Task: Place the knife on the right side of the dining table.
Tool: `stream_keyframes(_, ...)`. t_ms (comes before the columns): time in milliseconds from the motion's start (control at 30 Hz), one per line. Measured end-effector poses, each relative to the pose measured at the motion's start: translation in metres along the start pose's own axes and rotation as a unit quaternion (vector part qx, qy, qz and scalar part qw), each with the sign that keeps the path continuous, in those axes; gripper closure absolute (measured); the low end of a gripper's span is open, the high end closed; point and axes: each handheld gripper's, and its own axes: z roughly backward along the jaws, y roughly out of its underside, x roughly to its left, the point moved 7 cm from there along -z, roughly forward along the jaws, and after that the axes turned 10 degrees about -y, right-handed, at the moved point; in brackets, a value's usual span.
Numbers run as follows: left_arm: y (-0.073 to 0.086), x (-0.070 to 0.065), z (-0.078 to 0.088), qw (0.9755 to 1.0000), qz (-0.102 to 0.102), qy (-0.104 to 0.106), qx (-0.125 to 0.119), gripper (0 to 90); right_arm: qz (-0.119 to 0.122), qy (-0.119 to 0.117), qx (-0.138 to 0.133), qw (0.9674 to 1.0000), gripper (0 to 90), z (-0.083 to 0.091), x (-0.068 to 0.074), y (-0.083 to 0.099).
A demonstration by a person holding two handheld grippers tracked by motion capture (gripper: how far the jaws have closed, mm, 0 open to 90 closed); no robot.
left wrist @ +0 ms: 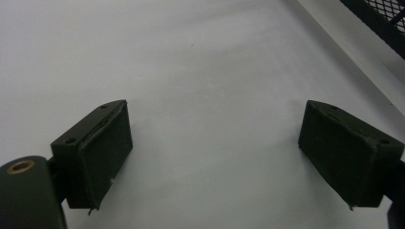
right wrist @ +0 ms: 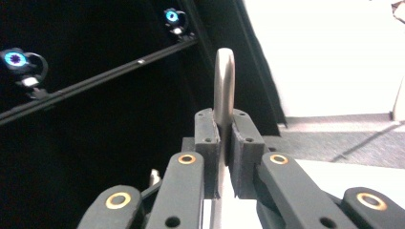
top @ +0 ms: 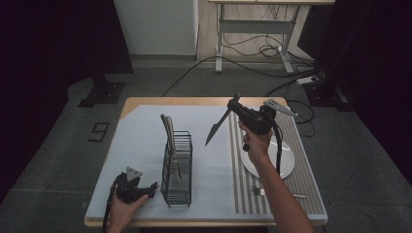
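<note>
The knife [top: 216, 127] is up in the air, held by the right tool [top: 236, 106], whose two jaws are shut tight on its handle. In the right gripper view the pale handle [right wrist: 223, 86] sticks up between the squeezed pads [right wrist: 208, 143]. The blade points down and slants toward the wire rack [top: 177, 170], so the long line of the knife runs from the tool down to the rack side. The rack stands on the white mat [top: 141, 145], near the middle of the table [top: 155, 101], and it already has some pale handles [top: 168, 127] standing in its back part. The knife tip is to the right of the rack and above it, not touching. The right hand [top: 256, 143] is the one closer to the job, since it has the knife. To drop it in, I think the tip must come over the rack top and go down straight. The left tool [top: 145, 190] rests low just left of the rack, with its jaws wide apart and nothing between them. A white plate [top: 286, 165] and a fork [top: 262, 191] lie well to the right of the rack.
</note>
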Motion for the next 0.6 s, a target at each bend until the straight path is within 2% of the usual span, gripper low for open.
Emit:
stream_keyframes(33,0.000,0.000,0.000,1.0000,0.000,0.000,0.000,10.7,-0.004,0.010,0.003,0.9999,84.0,0.000,-0.008,0.006)
stream_keyframes(133,0.000,0.000,0.000,1.0000,0.000,0.000,0.000,10.7,-0.008,0.018,0.006,0.9998,84.0,0.000,-0.016,0.011)
stream_keyframes(233,0.000,0.000,0.000,1.0000,0.001,0.000,0.000,10.7,-0.012,0.036,0.011,0.9992,84.0,0.000,-0.030,0.019)
stream_keyframes(600,0.000,0.000,0.000,1.0000,0.000,0.000,0.000,10.7,-0.012,0.075,0.008,0.9971,84.0,0.007,-0.060,0.020)
